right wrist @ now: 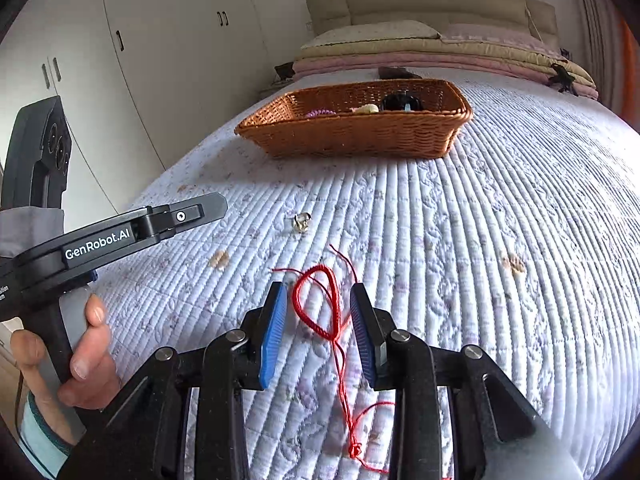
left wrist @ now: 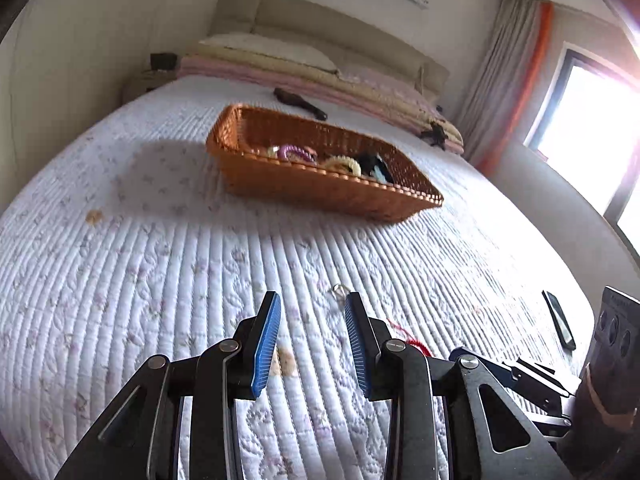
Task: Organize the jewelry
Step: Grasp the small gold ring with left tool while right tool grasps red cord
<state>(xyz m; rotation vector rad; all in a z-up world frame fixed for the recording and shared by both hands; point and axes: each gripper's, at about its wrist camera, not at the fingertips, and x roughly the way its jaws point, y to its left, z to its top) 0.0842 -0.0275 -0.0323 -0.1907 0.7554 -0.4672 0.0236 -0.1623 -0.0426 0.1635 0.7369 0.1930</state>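
- Right wrist view looks down the right gripper [right wrist: 319, 322] at a red string bracelet [right wrist: 318, 304] lying flat on the quilted bedspread [right wrist: 480, 240].
- Its jaws stand partly apart with the bracelet's loop on the quilt between them; the blue pads [right wrist: 274, 334] do not press on the cord, so nothing is held.
- The bracelet's loose tails run back under the gripper to a small knot [right wrist: 355, 449] near the bottom of the picture.
- A small clear ring-like trinket [right wrist: 301, 222] lies further up the quilt, well apart from the bracelet; it is too small to name for certain.
- A woven wicker basket [right wrist: 360, 140] sits beyond both, towards the pillows, and already holds coiled hair ties and a dark item.
- Left wrist view shows the left gripper [left wrist: 312, 340] just above the bedspread, its jaws also partly apart and empty, the clear trinket [left wrist: 339, 290] just past its right-hand pad.
- A person's hand [right wrist: 86, 354] grips the left gripper's handle at the edge of the right view.
- Judged from this layout, the step in hand is picking up the bracelet, with the trinket likely meant for the left gripper.
- The next move calls for lowering the pads to the quilt, closing on the doubled cord, not the thin tails, then carrying it to the basket.
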